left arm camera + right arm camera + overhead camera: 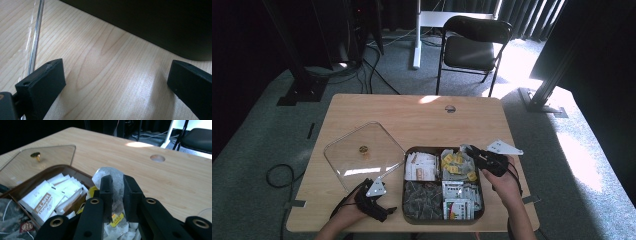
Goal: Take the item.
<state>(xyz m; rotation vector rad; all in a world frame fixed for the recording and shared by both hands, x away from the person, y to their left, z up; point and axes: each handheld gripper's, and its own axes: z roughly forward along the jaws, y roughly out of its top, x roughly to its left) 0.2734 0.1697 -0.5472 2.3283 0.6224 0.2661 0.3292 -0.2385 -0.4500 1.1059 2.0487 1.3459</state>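
Right now the right gripper [117, 188] pinches a translucent tea bag [111, 176] between its narrow-set jaws, just above the far right compartment of the dark divided tray [408, 150], where more yellow-tagged bags [456, 165] lie. Meanwhile the left gripper [377, 200] rests on the wooden table [422, 117] beside the tray's near left corner, jaws wide with nothing between them, close to the clear lid [362, 152]

Your left gripper [373, 201] and right gripper [484, 159] are both matte black, each topped with a pale grey three-cornered plate and trailing a thin black cable. Brass-ringed pivot holes sit in the right one's arms, and your forearms are bare of sleeves.
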